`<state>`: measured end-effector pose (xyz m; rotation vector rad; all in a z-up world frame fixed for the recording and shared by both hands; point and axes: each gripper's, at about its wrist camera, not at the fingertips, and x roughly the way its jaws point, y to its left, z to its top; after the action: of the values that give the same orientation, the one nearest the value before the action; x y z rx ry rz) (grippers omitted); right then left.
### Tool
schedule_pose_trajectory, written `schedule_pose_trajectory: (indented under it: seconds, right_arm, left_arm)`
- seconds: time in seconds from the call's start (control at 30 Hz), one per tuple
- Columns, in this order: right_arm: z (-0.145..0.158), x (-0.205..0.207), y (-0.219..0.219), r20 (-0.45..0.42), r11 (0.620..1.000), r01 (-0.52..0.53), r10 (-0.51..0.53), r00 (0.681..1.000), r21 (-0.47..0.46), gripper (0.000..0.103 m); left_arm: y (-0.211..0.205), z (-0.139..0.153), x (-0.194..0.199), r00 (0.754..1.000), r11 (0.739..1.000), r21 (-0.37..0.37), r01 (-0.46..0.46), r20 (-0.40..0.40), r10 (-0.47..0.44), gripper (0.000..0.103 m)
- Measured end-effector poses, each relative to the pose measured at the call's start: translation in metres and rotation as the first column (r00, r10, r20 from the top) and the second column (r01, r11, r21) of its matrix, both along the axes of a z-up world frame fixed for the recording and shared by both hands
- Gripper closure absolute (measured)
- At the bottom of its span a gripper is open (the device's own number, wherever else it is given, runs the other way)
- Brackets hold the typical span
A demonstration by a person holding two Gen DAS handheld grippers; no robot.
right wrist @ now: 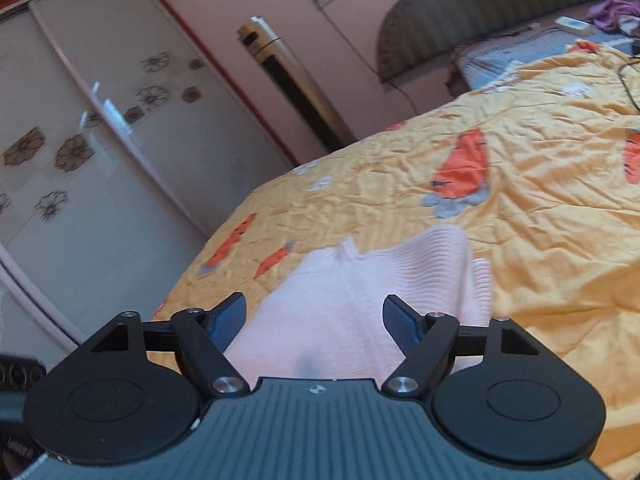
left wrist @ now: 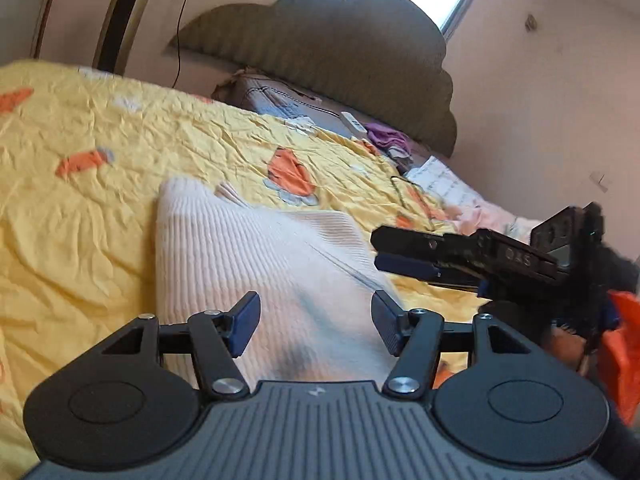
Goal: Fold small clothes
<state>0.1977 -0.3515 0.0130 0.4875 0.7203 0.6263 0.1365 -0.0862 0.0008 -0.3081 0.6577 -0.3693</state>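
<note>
A pale pink ribbed knit garment (left wrist: 256,264) lies on the yellow carrot-print bedspread (left wrist: 80,184). My left gripper (left wrist: 316,320) is open just above the garment's near part, holding nothing. The right gripper (left wrist: 380,248) shows from the side at the garment's right edge in the left wrist view; its fingers look spread there. In the right wrist view the right gripper (right wrist: 314,320) is open over the same garment (right wrist: 360,288), which lies partly folded with a raised fold at its right side. The bedspread (right wrist: 520,208) lies around it.
A grey padded headboard (left wrist: 320,52) stands at the far end. Near it lie a purple cloth (left wrist: 384,136), a white remote (left wrist: 354,122) and a black cable (left wrist: 404,190). A wardrobe (right wrist: 100,140) and a tall tower fan (right wrist: 296,92) stand beside the bed.
</note>
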Motion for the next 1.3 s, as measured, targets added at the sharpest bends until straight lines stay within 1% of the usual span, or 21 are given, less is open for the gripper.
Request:
schedule_pose_trajectory:
  seconds: [0.1, 0.17, 0.2, 0.27, 0.3, 0.33, 0.37, 0.43, 0.47, 0.53, 0.57, 0.6, 0.67, 0.77, 0.87, 0.97, 1.03, 1.1, 1.2, 1.27, 1.3]
  right_arm:
    - [-0.017, 0.004, 0.025, -0.047, 0.996, -0.049, 0.045, 0.998, -0.072, 0.013]
    - [-0.04, 0.012, 0.026, -0.091, 0.992, -0.041, 0.03, 0.995, -0.121, 0.029]
    - [-0.045, 0.009, 0.02, -0.058, 0.993, -0.025, 0.019, 0.998, -0.113, 0.033]
    - [-0.047, 0.005, 0.013, -0.065, 0.993, 0.006, -0.014, 0.998, -0.12, 0.05]
    - [-0.045, 0.003, 0.015, -0.067, 0.991, 0.001, -0.01, 0.998, -0.137, 0.05]
    - [-0.042, 0.002, 0.018, -0.067, 0.988, -0.012, 0.001, 0.998, -0.157, 0.048]
    - [-0.037, 0.002, 0.019, -0.075, 0.987, -0.023, 0.011, 0.997, -0.162, 0.04]
    - [-0.026, 0.005, 0.013, -0.111, 0.995, -0.026, 0.014, 0.994, -0.102, 0.024]
    - [-0.021, 0.007, 0.006, -0.11, 0.998, -0.001, -0.006, 0.994, -0.063, 0.011]
    - [-0.015, 0.014, -0.017, -0.079, 0.997, 0.079, -0.079, 0.994, -0.014, 0.0]
    - [-0.017, 0.022, -0.029, -0.092, 0.993, 0.117, -0.116, 0.989, -0.003, 0.001]
    - [-0.024, 0.033, -0.042, -0.142, 0.988, 0.156, -0.154, 0.978, 0.001, 0.001]
    - [-0.044, 0.055, -0.062, -0.269, 0.98, 0.198, -0.186, 0.945, 0.019, 0.009]
    - [-0.077, 0.07, -0.068, -0.394, 0.988, 0.149, -0.119, 0.911, 0.046, 0.009]
    - [-0.091, 0.073, -0.05, -0.422, 0.996, 0.063, -0.033, 0.906, 0.058, 0.002]
    - [-0.091, 0.076, -0.026, -0.385, 0.999, -0.009, 0.025, 0.923, 0.042, 0.001]
    - [-0.088, 0.078, -0.013, -0.365, 1.0, -0.018, 0.019, 0.931, 0.004, 0.002]
    - [-0.081, 0.073, 0.007, -0.319, 0.992, -0.077, 0.042, 0.947, -0.096, 0.004]
    - [-0.075, 0.063, 0.021, -0.284, 0.987, -0.079, 0.036, 0.958, -0.14, 0.017]
    - [-0.069, 0.061, 0.018, -0.27, 0.993, -0.047, 0.015, 0.963, -0.11, 0.04]
    - [-0.065, 0.062, 0.016, -0.26, 0.995, -0.029, 0.004, 0.966, -0.095, 0.042]
  left_arm:
    - [-0.02, -0.033, 0.016, 0.993, 0.973, 0.202, 0.114, 0.005, -0.118, 0.042]
    - [-0.027, -0.054, -0.005, 0.979, 0.95, 0.289, 0.116, 0.128, -0.158, 0.042]
    - [-0.03, -0.055, -0.011, 0.974, 0.937, 0.33, 0.115, 0.147, -0.171, 0.042]
    - [-0.026, -0.04, -0.009, 0.983, 0.957, 0.267, 0.115, 0.107, -0.149, 0.042]
    - [-0.016, -0.03, -0.006, 0.987, 0.973, 0.201, 0.112, 0.092, -0.132, 0.042]
    - [-0.005, -0.02, -0.006, 0.99, 0.985, 0.142, 0.093, 0.095, -0.107, 0.042]
    - [0.011, -0.011, 0.0, 0.991, 0.996, 0.069, 0.048, 0.121, -0.056, 0.04]
    - [0.044, -0.003, 0.009, 0.991, 0.998, -0.046, -0.047, 0.123, 0.053, 0.025]
    - [0.061, -0.004, 0.021, 0.993, 0.99, -0.113, -0.084, 0.078, 0.094, 0.01]
    - [0.092, -0.024, 0.053, 0.988, 0.962, -0.239, -0.134, -0.107, 0.111, 0.008]
    - [0.105, -0.042, 0.071, 0.968, 0.938, -0.294, -0.182, -0.219, 0.119, 0.008]
    - [0.113, -0.057, 0.081, 0.955, 0.919, -0.338, -0.201, -0.277, 0.107, 0.008]
    - [0.117, -0.073, 0.092, 0.935, 0.896, -0.382, -0.225, -0.342, 0.089, 0.009]
    - [0.11, -0.092, 0.106, 0.934, 0.86, -0.489, -0.145, -0.354, -0.043, 0.008]
    - [0.096, -0.095, 0.118, 0.934, 0.881, -0.461, -0.102, -0.349, -0.074, 0.008]
    - [0.086, -0.088, 0.13, 0.927, 0.9, -0.423, -0.102, -0.369, -0.068, 0.008]
    - [0.082, -0.084, 0.134, 0.922, 0.917, -0.383, -0.111, -0.384, -0.049, 0.019]
    - [0.079, -0.08, 0.137, 0.932, 0.937, -0.337, -0.09, -0.36, -0.04, 0.045]
    - [0.078, -0.071, 0.134, 0.943, 0.955, -0.291, -0.064, -0.329, -0.037, 0.054]
    - [0.077, -0.063, 0.133, 0.948, 0.964, -0.261, -0.056, -0.316, -0.031, 0.055]
    - [0.078, -0.056, 0.133, 0.954, 0.967, -0.25, -0.052, -0.299, -0.026, 0.055]
